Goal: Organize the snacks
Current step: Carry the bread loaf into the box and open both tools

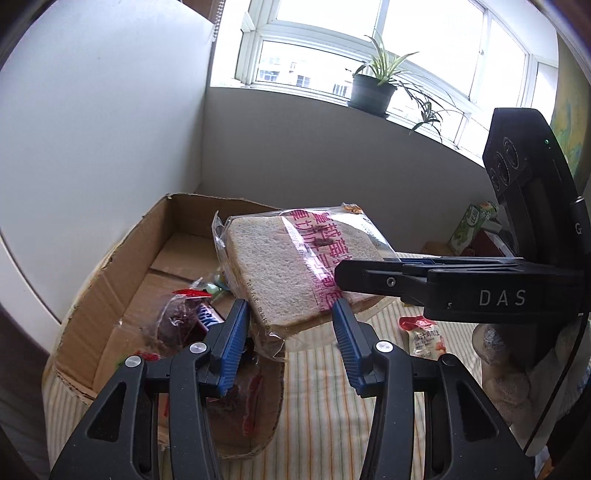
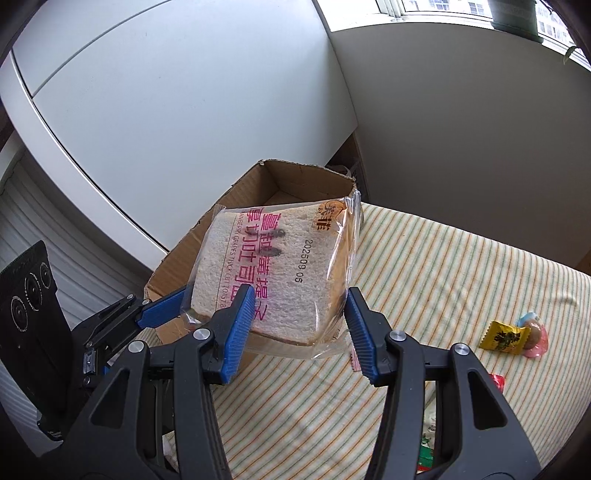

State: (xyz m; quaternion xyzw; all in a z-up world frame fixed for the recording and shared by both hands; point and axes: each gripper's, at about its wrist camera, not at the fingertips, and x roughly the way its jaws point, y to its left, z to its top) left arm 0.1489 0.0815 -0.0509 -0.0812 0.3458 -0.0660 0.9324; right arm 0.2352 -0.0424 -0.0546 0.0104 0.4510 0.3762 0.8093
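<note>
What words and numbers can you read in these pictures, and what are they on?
"202509 06": on the bread bag, held in the right gripper.
"CRANBERRY GRAPES THICK CUT TOAST": partly cut off, along the bag's pink stripe.
"DAS": on the right gripper's black body.
Big pink Chinese characters on the bag: visible, not quoted here.
Red snack packet and yellow candy wrapper: print too small to read.

Toast pack (image 1: 295, 266) hides part of box (image 1: 110, 280) floor & snacks behind it, right gripper (image 2: 299, 325) pads' contact w/ pack can't tell, red packet (image 2: 496, 382) cut off by right finger, plant pot (image 2: 517, 14) cropped at top edge.
</note>
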